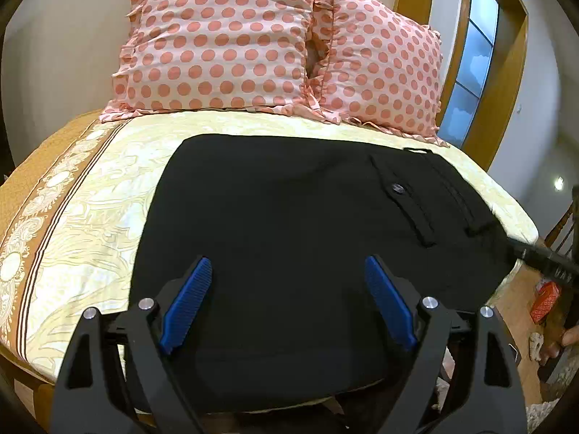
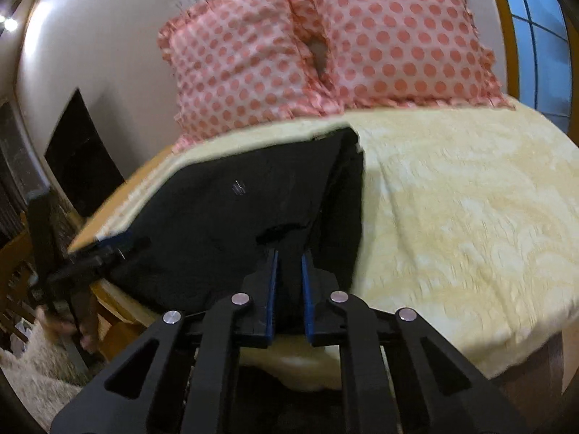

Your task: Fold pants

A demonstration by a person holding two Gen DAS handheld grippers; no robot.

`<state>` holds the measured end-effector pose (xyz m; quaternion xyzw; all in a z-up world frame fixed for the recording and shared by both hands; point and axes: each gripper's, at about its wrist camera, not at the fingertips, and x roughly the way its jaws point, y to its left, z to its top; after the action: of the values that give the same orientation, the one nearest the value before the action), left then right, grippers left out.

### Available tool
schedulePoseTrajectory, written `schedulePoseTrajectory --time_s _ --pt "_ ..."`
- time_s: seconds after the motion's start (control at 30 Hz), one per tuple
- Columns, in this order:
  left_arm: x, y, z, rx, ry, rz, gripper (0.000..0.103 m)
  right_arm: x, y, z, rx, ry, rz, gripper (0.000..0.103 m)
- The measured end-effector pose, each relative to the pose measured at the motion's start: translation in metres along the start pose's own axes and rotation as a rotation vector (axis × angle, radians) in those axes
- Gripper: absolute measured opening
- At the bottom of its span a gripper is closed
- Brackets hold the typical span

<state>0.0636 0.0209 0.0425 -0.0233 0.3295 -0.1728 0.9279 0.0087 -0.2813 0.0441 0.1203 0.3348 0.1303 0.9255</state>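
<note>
While gripped, pants (image 2: 217, 217) between right jaws

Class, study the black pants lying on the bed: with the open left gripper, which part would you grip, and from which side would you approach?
Probably grip the pants' near edge, coming in low from the foot of the bed. The fabric lies flat, so only a border lets one finger slip under. The left gripper already hangs open above that edge.
</note>
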Motion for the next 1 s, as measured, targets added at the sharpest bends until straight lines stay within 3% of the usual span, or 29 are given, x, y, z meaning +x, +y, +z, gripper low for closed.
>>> schedulePoseTrajectory --time_s 0.07,0.1,0.2,0.27,0.33,0.4,0.47,0.5,0.57,0.63,0.73,0.8,1.0 --pt "0.000 0.003 0.001 -0.002 0.000 -0.003 0.087 -0.001 -0.003 0.002 0.020 -0.006 0.017 0.013" --pt "-0.001 0.003 0.001 -0.001 -0.001 -0.001 0.087 -0.003 -0.002 0.005 0.018 -0.008 0.014 0.019" --pt "-0.008 0.008 0.003 -0.014 -0.031 -0.022 0.090 -0.018 -0.002 0.018 -0.001 -0.080 -0.009 0.061" --pt "-0.016 0.011 0.005 -0.038 -0.087 -0.050 0.096 -0.027 0.004 0.028 -0.031 -0.180 -0.001 0.062" --pt "-0.018 0.012 0.007 -0.055 -0.115 -0.063 0.099 -0.020 0.016 0.032 -0.070 -0.181 0.030 0.062" --pt "-0.013 0.010 0.008 -0.050 -0.092 -0.062 0.099 -0.003 0.030 0.029 -0.121 -0.130 0.045 0.062" --pt "-0.002 0.008 0.005 -0.035 -0.041 -0.048 0.099 0.032 0.038 0.019 -0.185 0.029 -0.017 0.062" --pt "0.006 0.007 0.002 -0.015 0.002 -0.035 0.100 0.040 0.037 0.015 -0.202 0.058 -0.046 0.062" --pt "0.009 0.002 -0.003 0.049 0.002 0.006 0.101 0.034 0.030 0.024 -0.140 0.035 0.013 0.063" --pt "0.011 -0.001 -0.008 0.093 0.005 0.028 0.101 0.028 0.006 0.043 0.011 0.017 0.093 0.063" --pt "0.009 0.005 -0.012 0.071 -0.013 -0.004 0.101 0.040 -0.033 0.070 0.171 0.013 0.108 0.063" --pt "0.007 0.011 -0.013 0.046 -0.021 -0.033 0.101 0.063 -0.057 0.087 0.250 0.082 0.096 0.063" --pt "0.007 0.016 -0.015 0.037 -0.028 -0.050 0.101 0.110 -0.069 0.100 0.288 0.206 0.129 0.063"
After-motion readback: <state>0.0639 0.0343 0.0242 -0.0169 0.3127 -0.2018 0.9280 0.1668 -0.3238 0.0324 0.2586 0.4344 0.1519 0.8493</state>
